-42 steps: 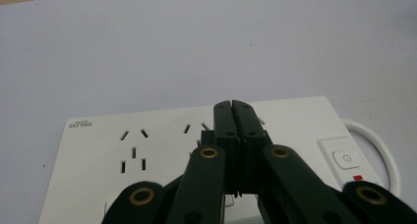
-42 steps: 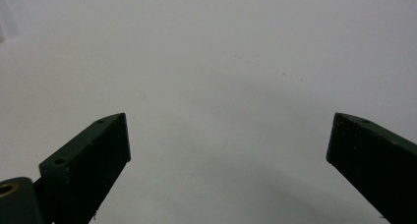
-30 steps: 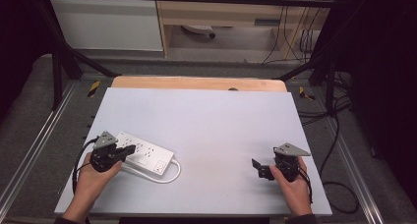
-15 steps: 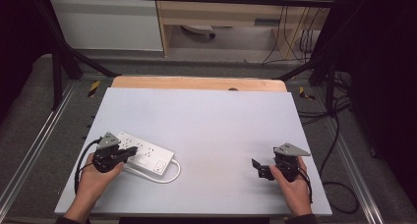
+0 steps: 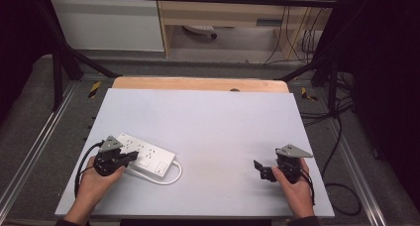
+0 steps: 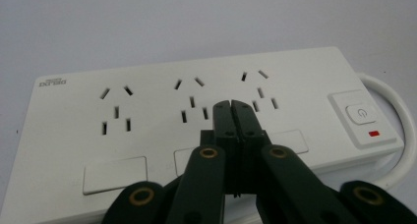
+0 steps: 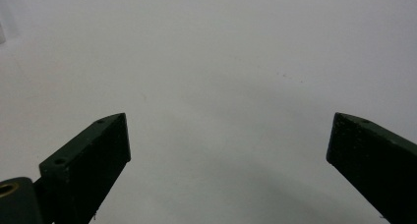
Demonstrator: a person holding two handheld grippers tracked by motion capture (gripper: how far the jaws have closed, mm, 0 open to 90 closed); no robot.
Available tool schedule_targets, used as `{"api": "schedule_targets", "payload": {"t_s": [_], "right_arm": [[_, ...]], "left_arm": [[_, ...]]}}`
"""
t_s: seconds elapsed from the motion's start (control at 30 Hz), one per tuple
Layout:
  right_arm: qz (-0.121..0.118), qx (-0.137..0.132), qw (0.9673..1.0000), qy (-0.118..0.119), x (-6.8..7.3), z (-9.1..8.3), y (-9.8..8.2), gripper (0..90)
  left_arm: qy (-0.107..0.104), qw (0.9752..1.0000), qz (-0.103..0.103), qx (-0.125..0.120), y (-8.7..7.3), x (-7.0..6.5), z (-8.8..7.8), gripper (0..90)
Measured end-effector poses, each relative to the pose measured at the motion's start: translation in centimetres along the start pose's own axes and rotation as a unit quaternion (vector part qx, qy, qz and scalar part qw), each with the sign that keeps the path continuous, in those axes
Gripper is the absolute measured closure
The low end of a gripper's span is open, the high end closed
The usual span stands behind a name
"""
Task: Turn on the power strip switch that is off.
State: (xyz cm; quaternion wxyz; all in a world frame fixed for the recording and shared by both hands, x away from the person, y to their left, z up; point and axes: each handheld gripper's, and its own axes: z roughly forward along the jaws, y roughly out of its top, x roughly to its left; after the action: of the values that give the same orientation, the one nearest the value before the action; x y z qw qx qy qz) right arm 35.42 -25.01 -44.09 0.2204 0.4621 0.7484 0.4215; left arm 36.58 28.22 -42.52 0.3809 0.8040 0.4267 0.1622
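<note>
A white power strip [image 5: 146, 156] lies at the table's near left, its white cable [image 5: 174, 176] looping off its right end. In the left gripper view the power strip [image 6: 147, 111] shows three socket groups and a switch [image 6: 362, 114] with a red light. My left gripper [image 6: 231, 104] is shut with nothing in it, its tips hovering over the strip's middle sockets; from above the left gripper [image 5: 130, 156] sits over the strip's near left part. My right gripper [image 5: 259, 169] rests near the table's near right, jaws wide open over bare tabletop [image 7: 221, 86].
The white tabletop [image 5: 213, 122] has a wooden strip [image 5: 198, 84] along its far edge. Black frame legs, cables [image 5: 341, 132] and the floor surround the table. A white cabinet [image 5: 106, 23] stands beyond it.
My left gripper has slid a little toward the near edge along the power strip. The right gripper has stayed put.
</note>
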Motion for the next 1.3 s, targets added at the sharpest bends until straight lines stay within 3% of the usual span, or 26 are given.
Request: {"api": "schedule_targets", "payload": {"t_s": [0.57,0.87,1.13,1.3], "right_arm": [[0.001,0.000,1.0000,0.000,0.00,-0.04,0.01,3.3],[0.001,0.000,1.0000,0.000,-0.01,-0.05,0.01,3.3],[0.002,0.000,1.0000,0.000,0.01,-0.07,0.01,3.3],[0.002,0.001,1.0000,0.000,0.00,-0.07,0.02,3.3]], "left_arm": [[0.004,1.0000,-0.003,0.003,-0.21,0.14,0.04,90.0],[0.008,0.9999,0.004,0.005,-0.25,-0.08,0.01,90.0],[-0.002,1.0000,-0.008,0.001,-0.37,0.19,0.01,90.0],[0.001,1.0000,-0.002,0.001,-0.37,0.21,-0.01,90.0]]}}
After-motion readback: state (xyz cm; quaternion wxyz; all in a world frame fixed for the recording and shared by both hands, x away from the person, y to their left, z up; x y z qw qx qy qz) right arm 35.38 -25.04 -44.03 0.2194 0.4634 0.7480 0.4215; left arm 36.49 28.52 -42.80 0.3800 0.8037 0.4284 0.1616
